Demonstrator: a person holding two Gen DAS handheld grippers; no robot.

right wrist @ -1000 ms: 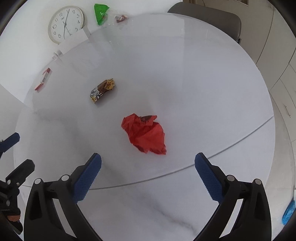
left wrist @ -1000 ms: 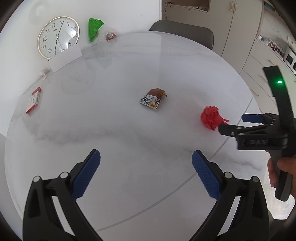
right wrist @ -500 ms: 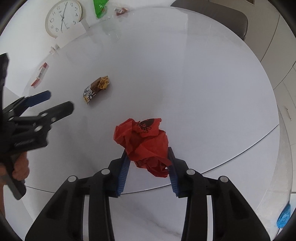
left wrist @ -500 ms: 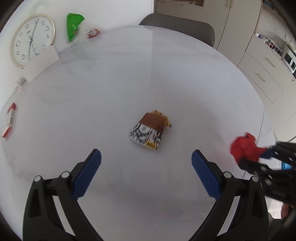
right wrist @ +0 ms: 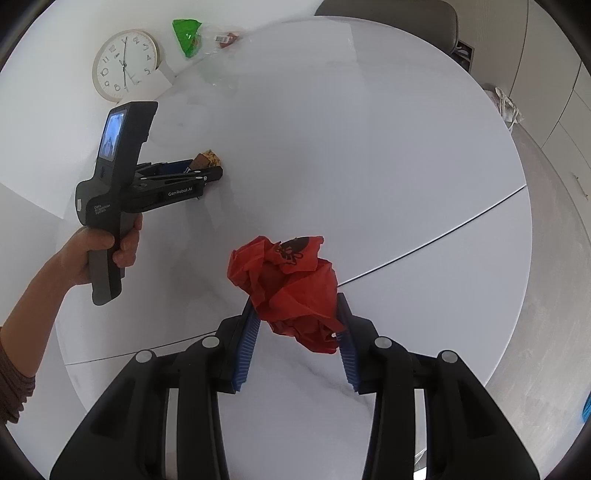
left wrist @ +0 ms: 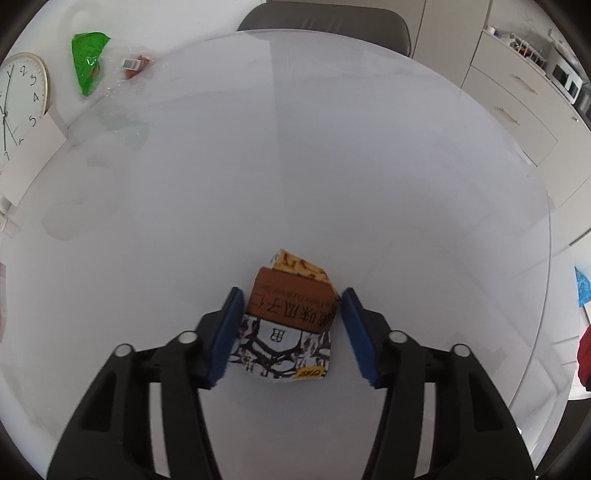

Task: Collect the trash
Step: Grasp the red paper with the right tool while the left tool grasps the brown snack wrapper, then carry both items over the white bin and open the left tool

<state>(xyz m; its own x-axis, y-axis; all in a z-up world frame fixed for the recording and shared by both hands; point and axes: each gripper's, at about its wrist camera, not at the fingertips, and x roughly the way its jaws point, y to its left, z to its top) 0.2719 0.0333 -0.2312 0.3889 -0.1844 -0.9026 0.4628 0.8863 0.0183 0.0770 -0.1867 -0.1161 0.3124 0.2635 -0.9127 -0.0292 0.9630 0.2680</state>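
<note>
1. Left gripper [left wrist: 291,332]: jaws closing around the snack pack [left wrist: 286,325], which lies on the white table [left wrist: 332,166]. Left pad touches the pack's edge; right pad sits just beside it with a thin gap, so no firm grip
2. Right gripper [right wrist: 297,338]: clamped on the crumpled red wrapper [right wrist: 291,284], both blue pads pressing its lower part. Most of the wrapper sticks out past the fingertips
3. Right view shows a hand [right wrist: 99,247] holding the left gripper's handle, its jaws down at the pack on the table's left side
4. Beyond the table's far edge, well apart from both grippers: green bag [left wrist: 88,59], small clear packet [left wrist: 135,64], clock [right wrist: 123,64]
5. Chair [left wrist: 325,18] behind the table
</note>
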